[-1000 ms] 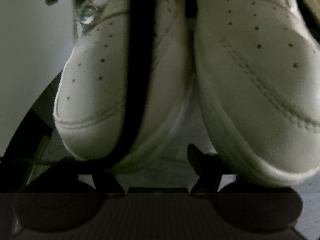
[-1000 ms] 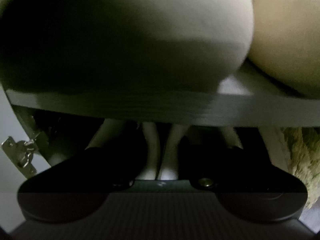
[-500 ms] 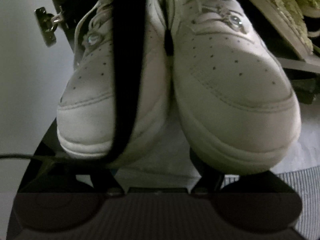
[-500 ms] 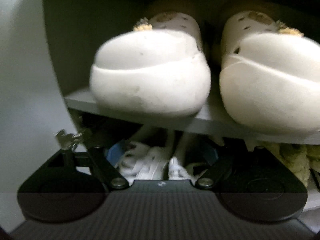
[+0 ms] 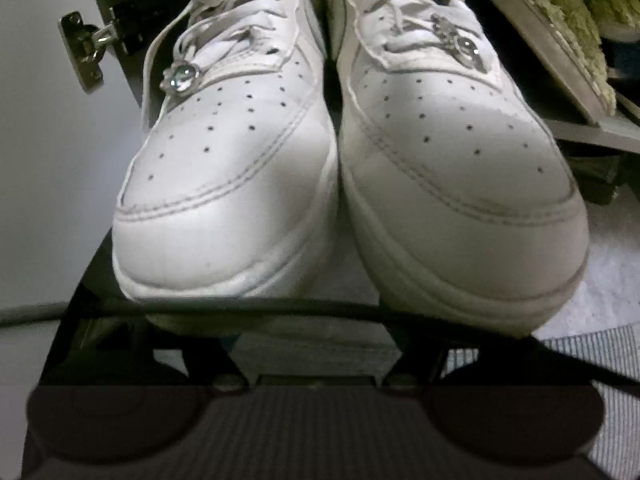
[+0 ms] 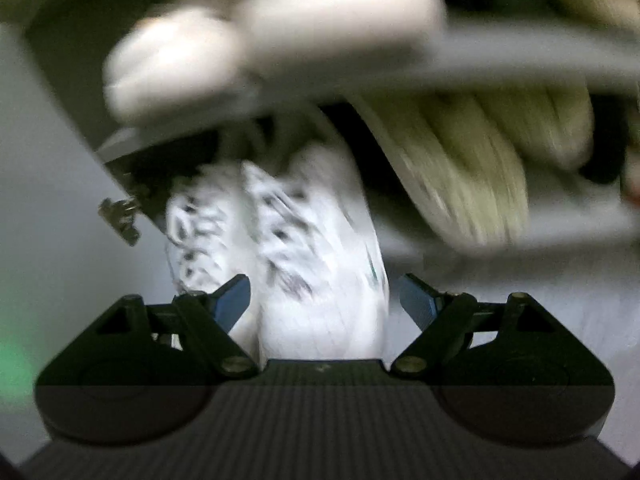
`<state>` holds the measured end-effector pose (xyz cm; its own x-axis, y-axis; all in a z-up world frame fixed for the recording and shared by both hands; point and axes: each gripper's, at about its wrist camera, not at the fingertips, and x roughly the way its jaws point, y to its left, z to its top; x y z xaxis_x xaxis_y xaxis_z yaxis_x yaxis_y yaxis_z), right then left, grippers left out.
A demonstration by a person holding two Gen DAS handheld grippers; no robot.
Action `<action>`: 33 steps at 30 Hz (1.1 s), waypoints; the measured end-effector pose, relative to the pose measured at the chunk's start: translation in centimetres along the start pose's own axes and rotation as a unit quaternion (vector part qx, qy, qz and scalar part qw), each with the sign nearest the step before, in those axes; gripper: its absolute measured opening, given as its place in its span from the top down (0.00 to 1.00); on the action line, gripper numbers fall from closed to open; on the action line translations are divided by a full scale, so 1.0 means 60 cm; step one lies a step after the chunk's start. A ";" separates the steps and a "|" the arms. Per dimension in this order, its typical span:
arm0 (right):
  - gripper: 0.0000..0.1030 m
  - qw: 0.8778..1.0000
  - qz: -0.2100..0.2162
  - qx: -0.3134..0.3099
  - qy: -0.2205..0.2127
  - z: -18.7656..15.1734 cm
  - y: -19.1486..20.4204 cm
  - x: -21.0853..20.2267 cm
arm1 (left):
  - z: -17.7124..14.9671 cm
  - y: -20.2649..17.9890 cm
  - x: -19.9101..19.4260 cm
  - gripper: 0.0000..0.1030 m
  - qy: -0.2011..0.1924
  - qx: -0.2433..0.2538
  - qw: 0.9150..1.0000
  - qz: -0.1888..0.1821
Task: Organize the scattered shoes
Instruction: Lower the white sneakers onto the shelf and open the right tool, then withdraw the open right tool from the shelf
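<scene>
A dark shoe cabinet (image 5: 116, 60) fills the far part of both views, its pale door (image 5: 40, 140) swung open at the left on a metal hinge (image 5: 82, 50). On a low shelf stands a pair of white sneakers, toes toward the camera: the left sneaker (image 5: 224, 192) and the right sneaker (image 5: 460, 200) sit side by side, touching along their inner edges, laced, each with a small shiny charm at the laces. Right of them, a tilted grey shelf board (image 5: 560, 80) carries fuzzy green-yellow slippers (image 5: 580, 12). In the blurred right wrist view a higher shelf holds pale clogs (image 6: 280, 40), toes overhanging its front edge.

A thin black cable (image 5: 280, 308) crosses just in front of the sneaker toes.

The left gripper (image 5: 316, 344) sits low and near, just below the toes; its fingertips are hidden, so I cannot tell whether it grips anything. The right gripper (image 6: 324, 300) is spread wide, blue pads (image 6: 236, 300) clear of the sneakers seen beyond them, grasping nothing.
</scene>
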<state>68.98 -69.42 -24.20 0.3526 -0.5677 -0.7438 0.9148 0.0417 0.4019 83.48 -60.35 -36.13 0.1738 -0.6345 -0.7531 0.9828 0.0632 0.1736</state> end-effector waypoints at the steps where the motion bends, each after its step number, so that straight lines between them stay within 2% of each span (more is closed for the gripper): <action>1: 0.19 0.999 0.017 0.027 0.010 0.000 -0.017 -0.013 | -0.002 0.000 0.000 0.30 -0.002 0.003 1.000 0.000; 4: 0.20 0.990 0.068 0.119 0.039 -0.017 -0.058 0.010 | -0.007 -0.001 0.000 0.30 -0.005 0.013 1.000 -0.002; 11: 0.19 0.969 0.056 0.233 0.062 -0.057 -0.089 0.028 | -0.016 -0.001 0.000 0.30 -0.008 0.042 0.999 -0.010; 13: 0.18 0.939 0.103 0.319 0.075 -0.086 -0.120 0.043 | -0.019 0.001 0.003 0.30 -0.006 0.047 0.999 -0.011; 15: 0.18 0.924 0.124 0.353 0.083 -0.098 -0.133 0.054 | -0.020 0.002 0.006 0.30 -0.005 0.049 0.999 -0.011; 17: 0.29 0.908 0.154 0.380 0.084 -0.104 -0.139 0.064 | -0.022 0.004 0.008 0.31 -0.004 0.050 0.999 -0.011; 18: 0.29 0.908 0.159 0.379 0.081 -0.102 -0.137 0.065 | -0.021 0.006 0.010 0.31 -0.004 0.045 0.999 -0.010; 20: 0.29 0.919 0.148 0.358 0.076 -0.083 -0.123 0.066 | -0.015 0.009 0.012 0.31 -0.007 0.034 0.999 -0.007; 24: 0.31 0.918 0.148 0.365 0.055 -0.058 -0.114 0.089 | 0.007 0.014 0.024 0.33 -0.024 0.021 0.999 -0.008; 26: 0.31 0.922 0.147 0.356 0.047 -0.046 -0.108 0.104 | 0.017 0.020 0.040 0.33 -0.018 0.012 1.000 -0.010; 33: 0.31 0.921 0.159 0.355 0.035 -0.017 -0.097 0.152 | 0.021 0.036 0.086 0.32 -0.003 -0.015 1.000 -0.016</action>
<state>67.08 -74.00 -33.88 0.6153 -0.5646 -0.5502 0.4123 -0.3644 0.8350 86.44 -64.44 -38.85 0.1427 -0.6408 -0.7544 0.9892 0.0656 0.1314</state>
